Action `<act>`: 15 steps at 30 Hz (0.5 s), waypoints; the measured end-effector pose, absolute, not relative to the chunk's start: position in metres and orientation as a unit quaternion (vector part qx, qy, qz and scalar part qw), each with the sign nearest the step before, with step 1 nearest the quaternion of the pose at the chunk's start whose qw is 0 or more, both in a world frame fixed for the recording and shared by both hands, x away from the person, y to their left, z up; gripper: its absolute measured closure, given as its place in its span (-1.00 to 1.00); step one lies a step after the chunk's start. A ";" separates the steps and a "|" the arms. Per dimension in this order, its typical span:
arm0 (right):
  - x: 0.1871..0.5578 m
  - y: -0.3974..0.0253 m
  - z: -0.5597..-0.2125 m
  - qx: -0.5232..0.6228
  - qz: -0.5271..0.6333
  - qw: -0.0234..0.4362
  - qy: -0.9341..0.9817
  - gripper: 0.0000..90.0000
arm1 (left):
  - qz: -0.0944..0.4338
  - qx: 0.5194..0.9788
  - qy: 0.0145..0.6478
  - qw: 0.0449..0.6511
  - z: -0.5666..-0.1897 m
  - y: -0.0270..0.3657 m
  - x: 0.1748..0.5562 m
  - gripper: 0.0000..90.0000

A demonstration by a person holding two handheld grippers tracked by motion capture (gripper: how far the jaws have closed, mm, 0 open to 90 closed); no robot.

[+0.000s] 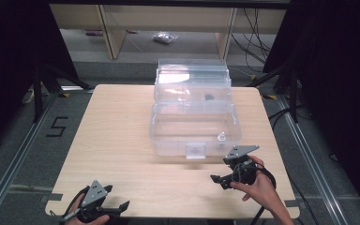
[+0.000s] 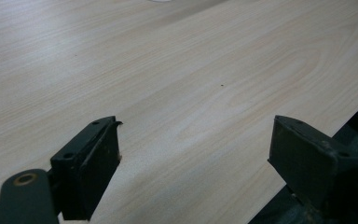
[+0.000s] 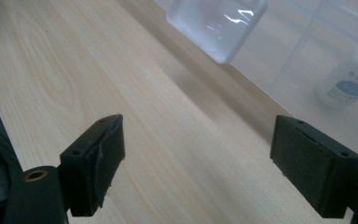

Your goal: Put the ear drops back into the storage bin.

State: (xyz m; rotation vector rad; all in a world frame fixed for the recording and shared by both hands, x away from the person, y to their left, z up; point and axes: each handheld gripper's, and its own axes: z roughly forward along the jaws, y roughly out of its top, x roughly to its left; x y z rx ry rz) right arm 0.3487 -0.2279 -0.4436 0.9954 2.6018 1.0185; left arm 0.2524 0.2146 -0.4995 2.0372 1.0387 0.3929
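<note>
Two open grippers wait at the near edge of the table.

The left gripper (image 1: 122, 206) and right gripper (image 1: 217, 180) both gape wide, holding nothing, over the wooden table (image 1: 117, 140). A clear plastic box (image 1: 194, 112), lid up, sits mid-table with a small white bottle (image 3: 349, 81) inside.

table (image 1: 122, 140) — pale wood-grain laminate, smooth, low sheen | storage box (image 1: 194, 133) — clear plastic, glossy, its latch tab (image 3: 216, 25) frosted with bright glints | small bottle (image 3: 349, 84) — white plastic, matt, printed label | left gripper (image 2: 193, 163), right gripper (image 3: 198, 163) — black matt plastic pads (image 3: 314, 161), slightly scuffed | floor (image 1: 23, 140) — grey, rough-looking
</note>
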 end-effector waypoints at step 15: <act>0.336 -0.239 -0.464 0.342 0.353 0.094 0.866 -0.59 | 0.150 0.805 0.409 0.402 -0.500 0.214 0.252 -0.66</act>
